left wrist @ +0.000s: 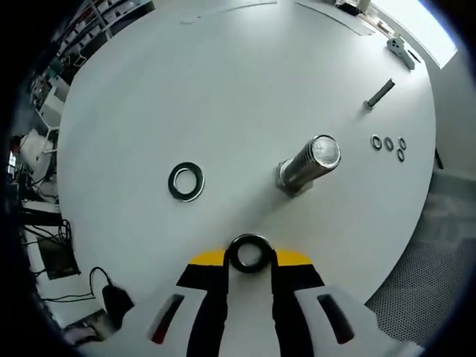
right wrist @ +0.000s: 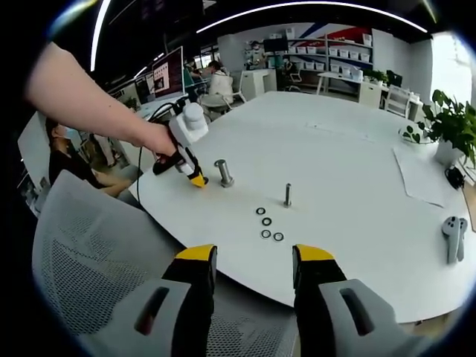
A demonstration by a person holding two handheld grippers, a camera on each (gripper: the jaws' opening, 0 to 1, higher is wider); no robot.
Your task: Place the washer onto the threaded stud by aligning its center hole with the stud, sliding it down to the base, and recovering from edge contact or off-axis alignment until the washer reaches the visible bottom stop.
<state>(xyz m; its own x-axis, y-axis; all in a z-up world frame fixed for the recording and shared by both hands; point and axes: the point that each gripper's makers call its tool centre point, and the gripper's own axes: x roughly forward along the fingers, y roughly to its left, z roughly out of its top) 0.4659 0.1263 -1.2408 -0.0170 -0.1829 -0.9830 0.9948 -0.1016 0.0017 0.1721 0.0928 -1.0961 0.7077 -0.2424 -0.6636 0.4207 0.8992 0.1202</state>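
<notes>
My left gripper (left wrist: 250, 256) is shut on a dark metal washer (left wrist: 249, 253), held just above the white table. The large threaded stud (left wrist: 307, 165) stands upright ahead and to the right of it, apart from the washer. A second large washer (left wrist: 186, 181) lies flat on the table to the left. In the right gripper view, my right gripper (right wrist: 253, 264) is open and empty, hanging over a mesh chair off the table's edge. There the left gripper (right wrist: 195, 178) shows beside the large stud (right wrist: 223, 173).
A thin stud (left wrist: 380, 94) (right wrist: 287, 195) stands farther off, with several small washers (left wrist: 388, 144) (right wrist: 268, 224) beside it. The round white table (left wrist: 223, 89) ends close by. A grey mesh chair (right wrist: 89, 253), a controller (right wrist: 452, 235), a potted plant (right wrist: 450, 126) and seated people surround it.
</notes>
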